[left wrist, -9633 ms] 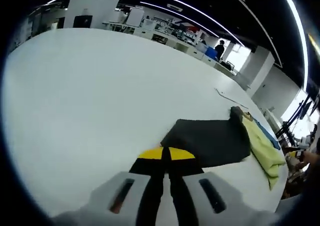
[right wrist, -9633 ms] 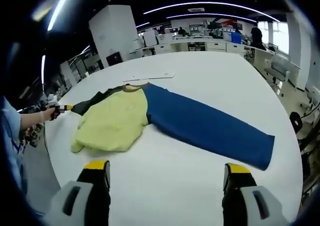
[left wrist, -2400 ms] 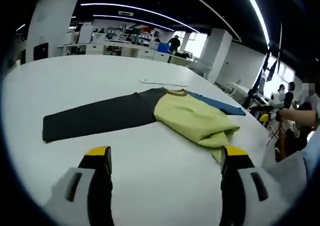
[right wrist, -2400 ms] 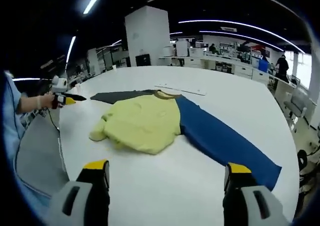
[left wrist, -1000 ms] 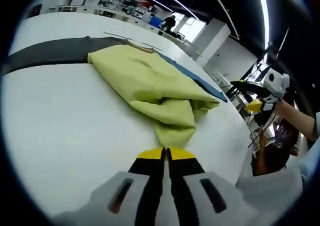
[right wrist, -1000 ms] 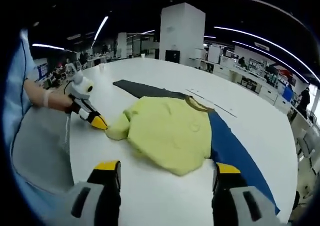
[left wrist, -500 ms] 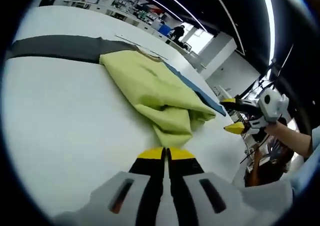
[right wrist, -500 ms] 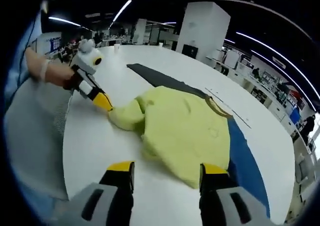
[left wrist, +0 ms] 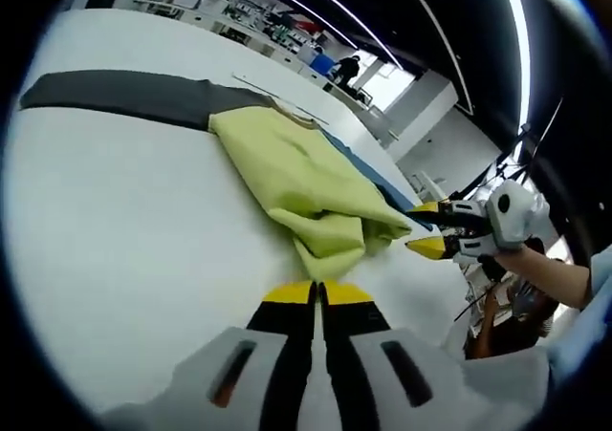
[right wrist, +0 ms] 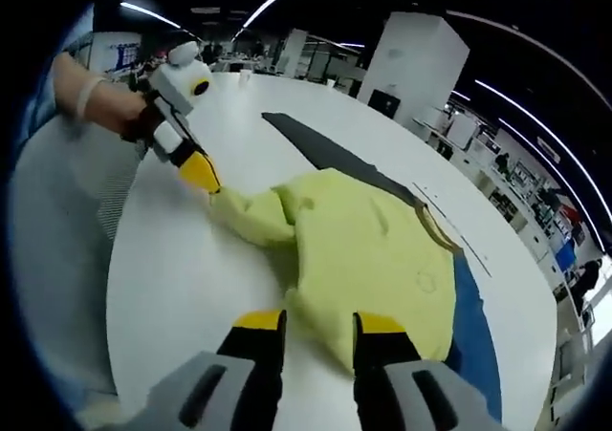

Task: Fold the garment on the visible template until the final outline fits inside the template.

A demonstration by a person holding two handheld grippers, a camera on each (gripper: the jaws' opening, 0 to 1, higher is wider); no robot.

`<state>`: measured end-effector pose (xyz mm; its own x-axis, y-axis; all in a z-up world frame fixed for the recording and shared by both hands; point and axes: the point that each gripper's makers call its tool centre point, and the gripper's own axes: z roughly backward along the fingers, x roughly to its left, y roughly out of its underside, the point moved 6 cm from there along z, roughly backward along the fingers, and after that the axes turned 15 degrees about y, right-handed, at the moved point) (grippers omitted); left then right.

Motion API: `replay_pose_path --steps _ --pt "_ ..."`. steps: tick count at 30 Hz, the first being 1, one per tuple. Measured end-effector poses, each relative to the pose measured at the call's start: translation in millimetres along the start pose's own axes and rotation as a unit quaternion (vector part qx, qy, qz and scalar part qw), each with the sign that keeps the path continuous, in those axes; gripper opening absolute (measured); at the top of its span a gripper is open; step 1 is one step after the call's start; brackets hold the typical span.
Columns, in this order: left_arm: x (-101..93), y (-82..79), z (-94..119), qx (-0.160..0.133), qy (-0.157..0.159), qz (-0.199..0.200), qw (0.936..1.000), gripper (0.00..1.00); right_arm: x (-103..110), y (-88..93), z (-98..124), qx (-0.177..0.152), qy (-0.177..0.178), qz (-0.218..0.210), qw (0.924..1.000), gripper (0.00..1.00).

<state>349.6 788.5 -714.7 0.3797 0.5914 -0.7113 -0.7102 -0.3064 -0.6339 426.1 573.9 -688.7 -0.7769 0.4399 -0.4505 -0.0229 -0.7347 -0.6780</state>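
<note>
Two tools: both at the lime-yellow body of the garment, on the white bench [left wrist: 115, 211].
Garment [left wrist: 287, 173]: lies flat on the bench; yellow body bunched into a fold at its near end. Left gripper view: centre of frame, running from upper left down to centre. Right gripper view: centre to lower right [right wrist: 373, 249].
Dark sleeve [left wrist: 124, 95]: stretches to the upper left in the left gripper view; in the right gripper view it runs up from the yellow body toward top centre [right wrist: 330, 154].
Blue sleeve [right wrist: 478, 326]: lower right edge in the right gripper view, flat on the bench; in the left gripper view a thin blue strip past the yellow body, right of centre [left wrist: 368, 168].
Left tool [left wrist: 317, 292]: bottom centre of its own view, jaws pressed together, yellow tips just at the bunched yellow edge. Cloth between the tips: cannot tell from that view. In the right gripper view it sits upper left [right wrist: 203, 173], held by a hand [right wrist: 110, 106], yellow tip touching the stretched-out yellow corner.
Right tool [right wrist: 320, 324]: bottom centre of its own view, jaws narrowed to a small gap, the yellow hem lying right at that gap. Gripped or only touching: cannot tell. In the left gripper view it enters from the right [left wrist: 428, 228], jaws still apart, tips at the right edge of the yellow fold.
Template: thin pale sheet on the bench beyond the collar, top centre in the left gripper view [left wrist: 277, 92].
</note>
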Motion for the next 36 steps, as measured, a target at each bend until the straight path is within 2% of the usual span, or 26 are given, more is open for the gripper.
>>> replay_pose_path --steps 3,5,7,9,11,15,19,23,27,33,36 --pt "1.4 0.2 0.5 -0.001 0.002 0.003 1.0000 0.00 1.2 4.2 -9.4 0.014 0.014 0.005 0.9998 0.21" --pt "1.2 -0.4 1.1 -0.003 0.003 0.004 1.0000 0.00 -0.4 7.2 -12.5 0.021 0.022 0.025 0.9992 0.14" --pt "1.8 -1.5 2.6 -0.005 0.002 0.005 1.0000 0.00 -2.1 5.4 -11.4 0.019 0.021 0.021 0.9994 0.04" --pt "2.8 -3.2 4.4 -0.006 0.003 0.007 1.0000 0.00 -7.4 -1.0 -8.1 0.012 0.021 0.010 0.9996 0.00" --pt "2.0 -5.3 5.5 -0.010 0.003 0.006 0.9999 0.00 -15.7 -6.9 -5.7 0.011 0.024 0.009 0.9996 0.00" --pt "4.0 -11.8 9.8 -0.017 0.004 0.004 0.9998 0.00 -32.4 -20.4 -4.7 0.005 0.006 -0.018 0.9998 0.00" --pt "2.0 -18.8 11.8 -0.023 0.006 0.003 0.9997 0.00 -51.2 -33.3 -11.4 0.013 -0.014 0.001 0.9998 0.00" --pt "7.7 -25.1 14.1 -0.029 0.004 -0.001 0.9996 0.00 -67.3 -42.7 -29.9 0.025 -0.030 0.012 0.9992 0.00" --pt "10.6 -31.1 15.6 -0.035 0.002 0.002 0.9994 0.00 -81.7 -53.8 -58.7 0.042 -0.040 0.016 0.9982 0.00" --pt "16.0 -35.4 16.0 -0.036 -0.004 0.004 0.9993 0.00 -86.0 -64.0 -101.5 0.055 -0.054 0.020 0.9968 0.00" --pt "22.2 -39.2 17.9 -0.042 -0.006 0.008 0.9991 0.00 -84.9 -66.2 -117.5 0.063 -0.061 0.003 0.9961 0.00"
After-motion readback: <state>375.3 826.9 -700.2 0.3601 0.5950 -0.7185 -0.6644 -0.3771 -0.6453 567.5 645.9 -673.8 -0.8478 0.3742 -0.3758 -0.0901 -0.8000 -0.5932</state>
